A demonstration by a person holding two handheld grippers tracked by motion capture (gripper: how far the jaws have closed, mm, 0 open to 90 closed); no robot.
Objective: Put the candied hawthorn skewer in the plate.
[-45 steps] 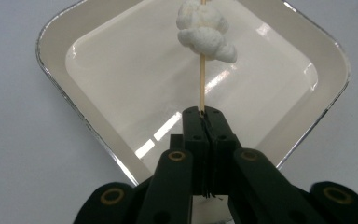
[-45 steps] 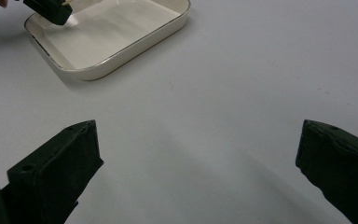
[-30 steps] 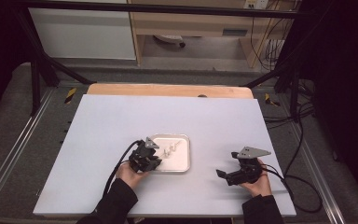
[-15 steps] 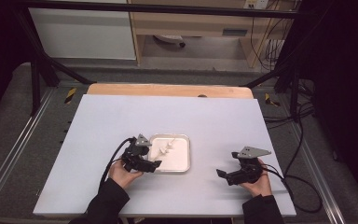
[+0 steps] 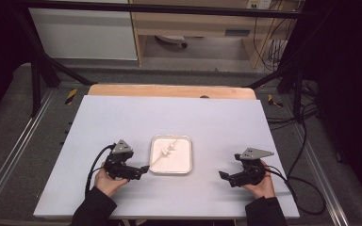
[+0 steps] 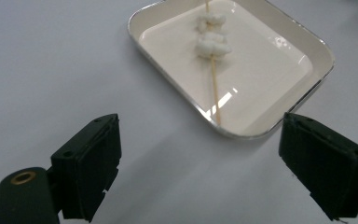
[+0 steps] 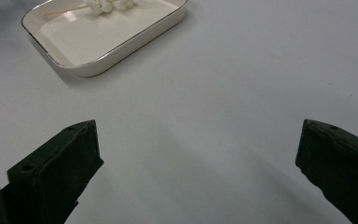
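Skewer lying in tray, left gripper fingers apart, empty

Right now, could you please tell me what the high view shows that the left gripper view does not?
High view alone: both hands, the left tongs beside the tray, the right tongs farther off, and the whole table. Left gripper view alone: the left tongs' jaws spread wide, and a close look at the white pieces threaded on the skewer. Both share: the white tray with the skewer lying in it.
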